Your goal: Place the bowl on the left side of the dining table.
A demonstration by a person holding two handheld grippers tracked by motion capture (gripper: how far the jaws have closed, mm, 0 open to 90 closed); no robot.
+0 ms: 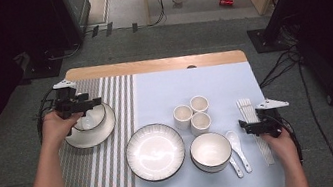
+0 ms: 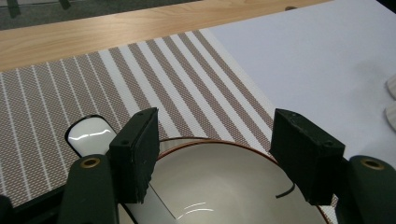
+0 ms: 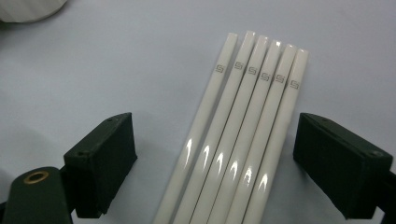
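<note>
**Two grippers poised: left over the bowl, right over the chopsticks**

High view: the left gripper hangs over a small bowl that sits on a plate on the striped mat, at the left of the surface. Well to the right of that bowl, past a large plate, three cups, a second bowl and two spoons, the right gripper hovers at a row of white chopsticks.

Left gripper view: the fingers stand wide apart and grip nothing. The bowl's rim lies directly below and between them, with a spoon just left of the bowl.

Right gripper view: the fingers are spread wide and empty, not touching anything. Six chopsticks lie side by side between them, their long axis running away from the gripper, roughly along its pointing direction and across the line from one finger to the other. The right hand is clearly the nearer to them, so a straight descent and squeeze would likely gather the bundle sideways.
</note>
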